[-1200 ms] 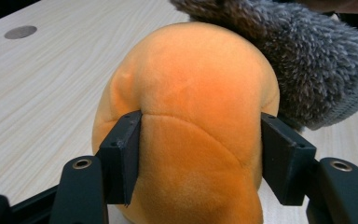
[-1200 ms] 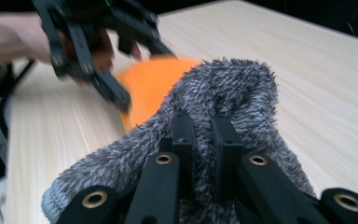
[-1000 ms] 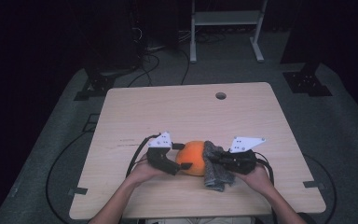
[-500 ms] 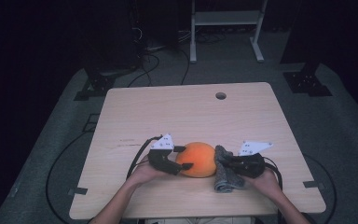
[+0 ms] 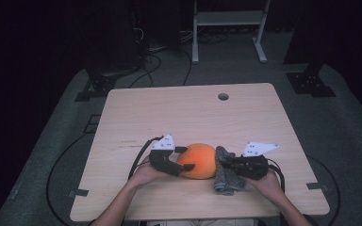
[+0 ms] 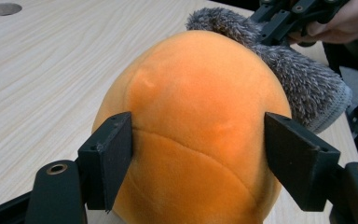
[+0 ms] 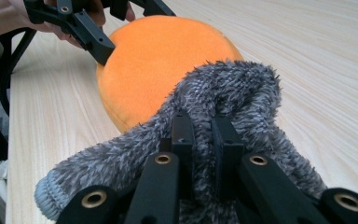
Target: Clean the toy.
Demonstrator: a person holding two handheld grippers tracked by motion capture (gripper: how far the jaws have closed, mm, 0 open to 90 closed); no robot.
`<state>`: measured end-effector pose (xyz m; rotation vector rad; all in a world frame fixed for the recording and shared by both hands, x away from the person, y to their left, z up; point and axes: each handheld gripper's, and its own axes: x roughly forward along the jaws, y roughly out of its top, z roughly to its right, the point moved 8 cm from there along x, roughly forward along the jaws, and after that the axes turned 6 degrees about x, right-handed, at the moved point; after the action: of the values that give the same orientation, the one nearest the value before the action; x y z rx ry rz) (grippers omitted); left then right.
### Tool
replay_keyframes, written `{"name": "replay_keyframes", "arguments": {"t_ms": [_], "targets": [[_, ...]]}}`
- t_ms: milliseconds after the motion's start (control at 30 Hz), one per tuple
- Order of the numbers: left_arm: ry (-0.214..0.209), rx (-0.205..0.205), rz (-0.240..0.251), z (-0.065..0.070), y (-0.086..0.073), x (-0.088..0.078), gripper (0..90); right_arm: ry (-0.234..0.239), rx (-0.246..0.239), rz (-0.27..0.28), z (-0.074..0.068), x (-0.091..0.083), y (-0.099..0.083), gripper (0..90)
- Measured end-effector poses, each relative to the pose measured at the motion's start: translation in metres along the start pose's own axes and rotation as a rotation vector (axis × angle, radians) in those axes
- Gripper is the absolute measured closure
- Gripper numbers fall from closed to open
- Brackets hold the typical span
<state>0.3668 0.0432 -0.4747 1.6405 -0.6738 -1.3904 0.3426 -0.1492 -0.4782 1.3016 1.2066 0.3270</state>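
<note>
Since a second ago the right gripper (image 5: 231,165) has slid the grey fuzzy sock (image 5: 225,172) off the orange plush ball (image 5: 199,161) to its right side, fingers pinching the sock. Left gripper (image 5: 185,159) fingers, just reclosing then easing, straddle the ball mid-tabletop (image 5: 179,113). Cleaning step; next likely another wipe.

Hidden or cropped, for your check: orange plush ball (image 6: 196,135), underside cut off by the left gripper view's bottom edge; grey fuzzy cloth (image 7: 223,112), near end behind your right gripper (image 7: 200,135) (clamped jaws); faint table (image 5: 136,122) markings too small to read.
</note>
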Motion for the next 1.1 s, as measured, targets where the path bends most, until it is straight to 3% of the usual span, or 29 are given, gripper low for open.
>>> {"name": "replay_keyframes", "arguments": {"t_ms": [200, 367, 500, 567, 667, 700, 767, 867, 967, 1100], "targets": [[-0.005, 0.022, -0.014, 0.004, 0.001, 0.001, 26.5, -0.017, 0.013, -0.082, 0.005, 0.001, -0.019, 81.5], [-0.004, 0.071, -0.053, 0.008, 0.003, 0.003, 28.7, 0.019, -0.020, -0.013, -0.007, -0.004, 0.001, 81.5], [-0.009, 0.119, -0.065, 0.015, 0.005, 0.006, 30.3, 0.059, -0.060, 0.040, -0.020, 0.003, 0.027, 81.5], [-0.006, 0.123, -0.071, 0.016, 0.005, 0.006, 30.3, 0.065, -0.080, 0.051, -0.025, 0.008, 0.038, 81.5], [-0.035, 0.043, -0.070, 0.012, 0.008, 0.004, 23.1, 0.053, -0.085, 0.030, -0.025, 0.018, 0.038, 81.8], [-0.033, -0.001, -0.049, 0.009, 0.011, 0.002, 19.7, 0.056, -0.082, 0.025, -0.025, 0.020, 0.036, 81.8], [-0.022, -0.042, -0.030, 0.003, 0.014, 0.003, 18.7, 0.054, -0.086, 0.023, -0.026, 0.022, 0.036, 81.8], [-0.015, -0.025, -0.041, 0.003, 0.009, 0.008, 21.9, 0.046, -0.090, 0.016, -0.026, 0.022, 0.035, 81.8], [-0.018, -0.037, -0.037, 0.004, 0.006, 0.007, 25.5, 0.033, -0.079, 0.008, -0.020, 0.019, 0.031, 81.9], [-0.018, -0.018, -0.043, 0.009, 0.003, 0.006, 26.5, 0.007, -0.048, -0.017, -0.009, 0.011, 0.014, 81.9]]}}
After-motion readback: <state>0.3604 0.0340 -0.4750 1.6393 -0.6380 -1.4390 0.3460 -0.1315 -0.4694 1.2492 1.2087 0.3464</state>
